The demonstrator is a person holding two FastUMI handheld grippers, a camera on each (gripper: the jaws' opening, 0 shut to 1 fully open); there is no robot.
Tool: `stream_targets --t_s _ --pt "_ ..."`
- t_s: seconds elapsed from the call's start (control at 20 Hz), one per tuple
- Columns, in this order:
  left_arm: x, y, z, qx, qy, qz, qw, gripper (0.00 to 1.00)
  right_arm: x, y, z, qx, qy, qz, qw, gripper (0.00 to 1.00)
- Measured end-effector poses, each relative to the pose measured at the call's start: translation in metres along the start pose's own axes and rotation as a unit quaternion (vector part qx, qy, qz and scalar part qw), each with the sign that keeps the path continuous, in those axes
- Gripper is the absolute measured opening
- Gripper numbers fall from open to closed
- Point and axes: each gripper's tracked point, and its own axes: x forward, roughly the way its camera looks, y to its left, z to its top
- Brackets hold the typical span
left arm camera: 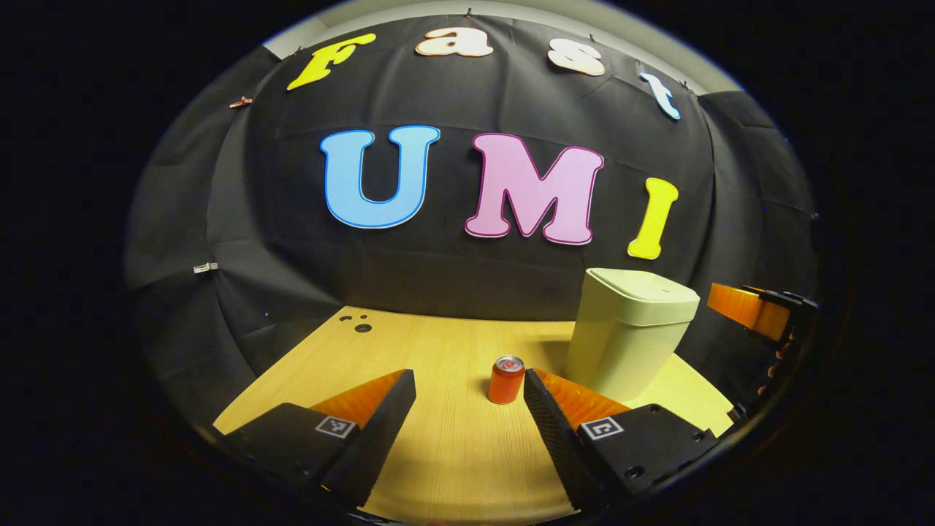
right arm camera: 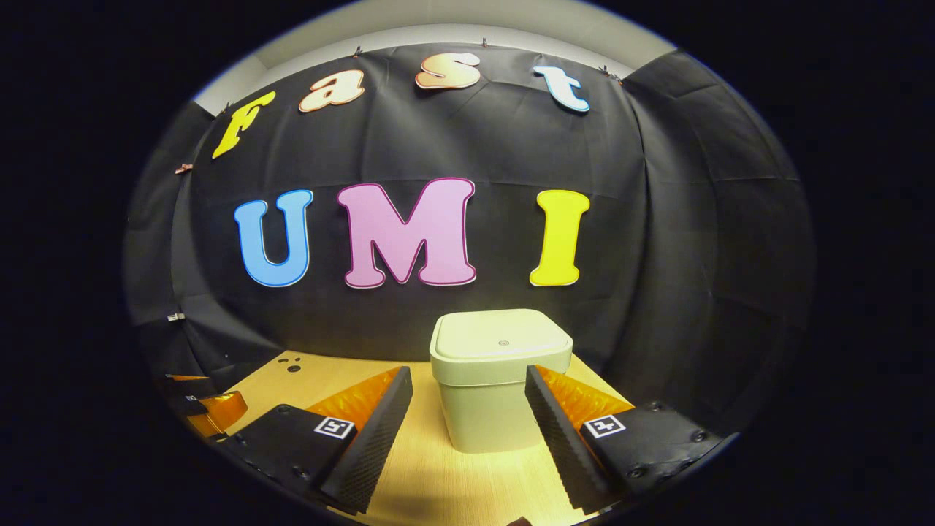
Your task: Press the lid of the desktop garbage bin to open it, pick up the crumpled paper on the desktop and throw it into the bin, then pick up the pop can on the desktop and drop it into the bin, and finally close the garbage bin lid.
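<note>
A pale green desktop bin (left arm camera: 621, 343) stands on the wooden table near the back wall, its lid (right arm camera: 501, 339) down flat. In the left gripper view a small red pop can (left arm camera: 506, 380) stands upright left of the bin, just ahead of my left gripper (left arm camera: 468, 376) and close to its right fingertip. That gripper is open and holds nothing. My right gripper (right arm camera: 468, 370) is also open and empty, pointing straight at the bin (right arm camera: 489, 409), which sits a little beyond its fingertips. Each gripper shows at the edge of the other's view: the right gripper (left arm camera: 752, 307) and the left gripper (right arm camera: 212, 409).
The light wooden table (left arm camera: 438, 453) runs back to the black cloth wall. A few small dark holes (left arm camera: 361, 326) mark its far left corner. Bare tabletop lies left of the can and in front of the bin.
</note>
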Motion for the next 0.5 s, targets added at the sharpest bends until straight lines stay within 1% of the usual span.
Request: stream_targets --t_s 0.2,0.3,0.35,0.4,0.5 --pt "0.0 0.001 -0.001 -0.003 0.0 0.001 1.0 0.96 -0.001 -0.004 0.012 -0.013 -0.019 -0.002 1.0 0.98" --pt "0.001 -0.001 -0.002 -0.004 0.002 0.0 1.0 0.96 -0.001 -0.005 0.013 -0.028 -0.025 -0.002 0.999 0.95" --pt "0.001 -0.002 -0.004 -0.004 0.003 -0.003 1.0 0.96 -0.002 -0.004 0.014 -0.033 -0.025 -0.001 0.999 0.88" --pt "0.001 -0.004 -0.002 -0.003 0.003 -0.005 1.0 0.96 -0.002 -0.003 0.015 -0.037 -0.027 0.001 0.999 0.8" --pt "0.002 -0.007 -0.002 0.0 0.001 -0.008 1.0 0.96 -0.001 -0.003 0.017 -0.045 -0.029 0.003 0.999 0.72"
